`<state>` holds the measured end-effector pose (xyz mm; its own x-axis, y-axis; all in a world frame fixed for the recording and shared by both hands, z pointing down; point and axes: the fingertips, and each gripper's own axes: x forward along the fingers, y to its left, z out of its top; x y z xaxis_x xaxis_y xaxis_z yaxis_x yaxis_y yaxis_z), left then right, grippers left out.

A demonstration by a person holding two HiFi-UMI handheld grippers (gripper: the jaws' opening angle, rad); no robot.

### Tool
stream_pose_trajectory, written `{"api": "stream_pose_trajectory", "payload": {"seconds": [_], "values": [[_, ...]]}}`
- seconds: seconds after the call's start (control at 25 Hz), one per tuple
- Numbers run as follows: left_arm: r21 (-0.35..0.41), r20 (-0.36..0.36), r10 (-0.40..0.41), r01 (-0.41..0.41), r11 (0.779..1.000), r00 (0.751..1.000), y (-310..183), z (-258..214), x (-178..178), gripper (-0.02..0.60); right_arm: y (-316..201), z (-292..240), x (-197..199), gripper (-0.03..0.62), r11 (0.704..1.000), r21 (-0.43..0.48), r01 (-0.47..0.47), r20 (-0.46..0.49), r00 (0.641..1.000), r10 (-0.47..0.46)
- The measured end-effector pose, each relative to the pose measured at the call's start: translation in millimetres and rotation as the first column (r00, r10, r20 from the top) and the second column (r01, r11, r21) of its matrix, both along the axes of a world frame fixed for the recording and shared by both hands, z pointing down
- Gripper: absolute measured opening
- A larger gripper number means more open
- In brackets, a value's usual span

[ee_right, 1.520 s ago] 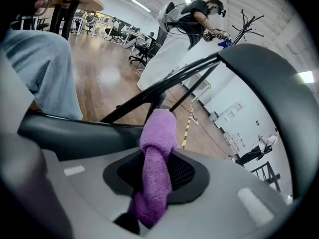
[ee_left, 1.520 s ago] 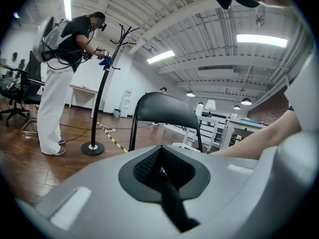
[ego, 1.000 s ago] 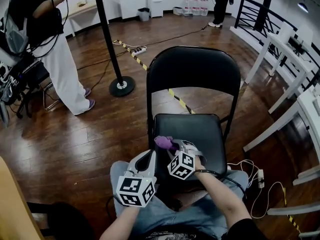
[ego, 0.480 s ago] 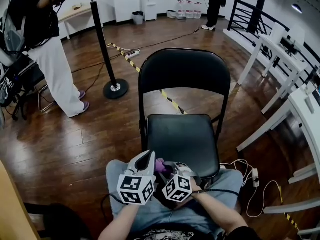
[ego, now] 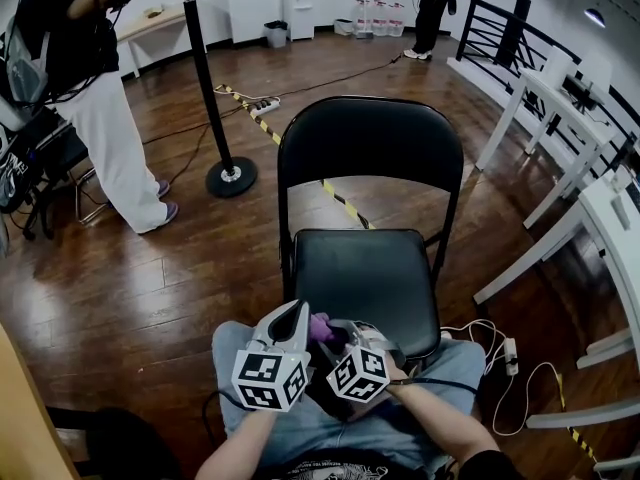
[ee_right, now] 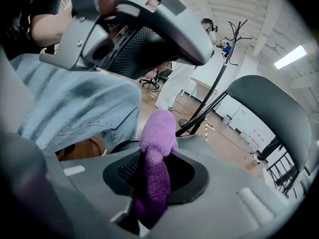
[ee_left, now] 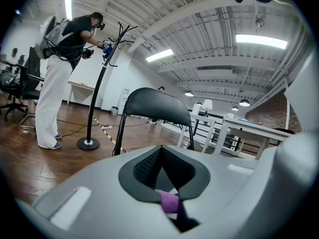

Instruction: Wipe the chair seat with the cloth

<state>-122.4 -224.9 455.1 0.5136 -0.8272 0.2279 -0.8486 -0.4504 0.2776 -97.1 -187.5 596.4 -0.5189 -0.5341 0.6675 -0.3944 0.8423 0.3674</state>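
1. The right hand-held gripper (ee_right: 157, 156) is closed on the purple cloth (ee_right: 155, 178). The cloth stands up out of the jaws like a fat little roll.
2. The left hand-held gripper (ee_left: 159, 151) has its jaws together at the tips. A bit of purple shows low in the gap. I cannot tell if it touches the cloth.
3. Both are over the person's lap, by the front edge of the chair seat (ego: 365, 273). The cloth is not on the seat yet.
4. The cloth looks soft, fuzzy and very light. It will bend and flop, so I think a bunched grip in the middle works best.
5. The seat is black, smooth, flat and a bit shiny, with round corners. The chair back (ego: 370, 148) looks the same.
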Motion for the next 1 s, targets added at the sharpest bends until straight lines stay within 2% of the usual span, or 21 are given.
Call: {"api": "stream_pose_trajectory", "payload": {"seconds": [0.32, 0.48, 0.8, 1.0], "values": [[0.015, -0.008, 0.031, -0.031, 0.999, 0.999, -6, -7, 9, 0.003, -99, -74, 35, 0.097, 0.98, 0.172, -0.099, 0.017, 0.995, 0.098], [0.021, 0.006, 0.048, -0.048, 0.999, 0.999, -11, -9, 12, 0.004, -148, -91, 53, 0.097, 0.965, 0.232, -0.122, -0.017, 0.991, 0.13], [0.016, 0.025, 0.066, -0.067, 0.998, 0.997, -24, -8, 18, 0.003, -229, -54, 91, 0.097, 0.958, 0.243, -0.151, -0.139, 0.972, 0.189], [-0.007, 0.036, 0.07, -0.07, 0.998, 0.997, -31, 1, 21, 0.003, -259, -15, 104, 0.097, 0.965, 0.184, -0.185, -0.184, 0.958, 0.219]]}}
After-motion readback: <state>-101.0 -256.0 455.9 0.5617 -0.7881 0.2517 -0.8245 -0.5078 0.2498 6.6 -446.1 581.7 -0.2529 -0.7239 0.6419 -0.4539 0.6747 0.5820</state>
